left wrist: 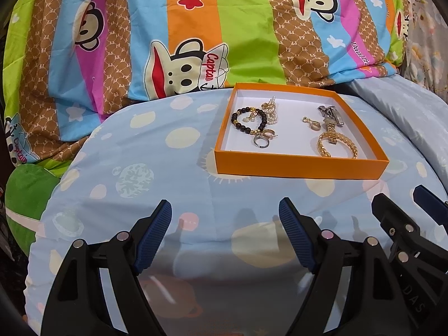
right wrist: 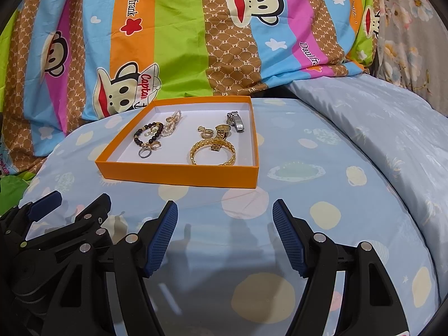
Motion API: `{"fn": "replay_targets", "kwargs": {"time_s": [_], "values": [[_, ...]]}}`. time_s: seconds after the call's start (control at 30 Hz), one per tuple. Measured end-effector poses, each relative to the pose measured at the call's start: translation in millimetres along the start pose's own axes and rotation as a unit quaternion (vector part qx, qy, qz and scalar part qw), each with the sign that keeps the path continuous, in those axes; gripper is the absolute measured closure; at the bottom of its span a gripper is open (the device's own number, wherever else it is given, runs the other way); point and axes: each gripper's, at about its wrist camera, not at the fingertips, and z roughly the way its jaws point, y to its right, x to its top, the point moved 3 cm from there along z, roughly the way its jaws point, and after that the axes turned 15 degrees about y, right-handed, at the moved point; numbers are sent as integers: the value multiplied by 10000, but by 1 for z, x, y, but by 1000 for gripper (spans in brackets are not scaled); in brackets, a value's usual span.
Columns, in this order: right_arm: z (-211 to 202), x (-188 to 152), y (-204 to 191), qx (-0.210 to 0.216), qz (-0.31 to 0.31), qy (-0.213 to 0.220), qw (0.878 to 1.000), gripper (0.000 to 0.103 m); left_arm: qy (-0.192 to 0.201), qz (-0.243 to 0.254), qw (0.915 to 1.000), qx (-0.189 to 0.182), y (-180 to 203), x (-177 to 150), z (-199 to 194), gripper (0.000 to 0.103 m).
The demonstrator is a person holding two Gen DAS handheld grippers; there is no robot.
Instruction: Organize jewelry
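Note:
An orange box (left wrist: pixel 299 165) (right wrist: pixel 179 174) with a white floor lies on the blue bed cover. In it lie a black bead bracelet (left wrist: pixel 248 119) (right wrist: pixel 148 135), a pearl bracelet (left wrist: pixel 271 110) (right wrist: pixel 173 124), a silver ring (left wrist: pixel 259 142) (right wrist: pixel 144 153), a gold bangle (left wrist: pixel 337 146) (right wrist: pixel 213 152), a gold watch (left wrist: pixel 330 128) (right wrist: pixel 221 135) and a silver clasp piece (left wrist: pixel 331 114) (right wrist: pixel 236 121). My left gripper (left wrist: pixel 225 232) is open and empty, in front of the box. My right gripper (right wrist: pixel 225 235) is open and empty beside it, also in the left wrist view (left wrist: pixel 403 204).
A striped cartoon-monkey quilt (left wrist: pixel 196 28) (right wrist: pixel 182 28) is bunched up behind the box. A pale blue pillow (right wrist: pixel 378 117) lies to the right. A green plush thing (left wrist: pixel 25 190) lies at the left edge.

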Motion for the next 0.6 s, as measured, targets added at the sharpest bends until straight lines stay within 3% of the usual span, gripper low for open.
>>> {"fn": "replay_targets", "kwargs": {"time_s": [0.6], "values": [[1, -2, -1, -22, 5, -26, 10000, 34, -37, 27, 10000, 6, -1, 0, 2, 27]]}}
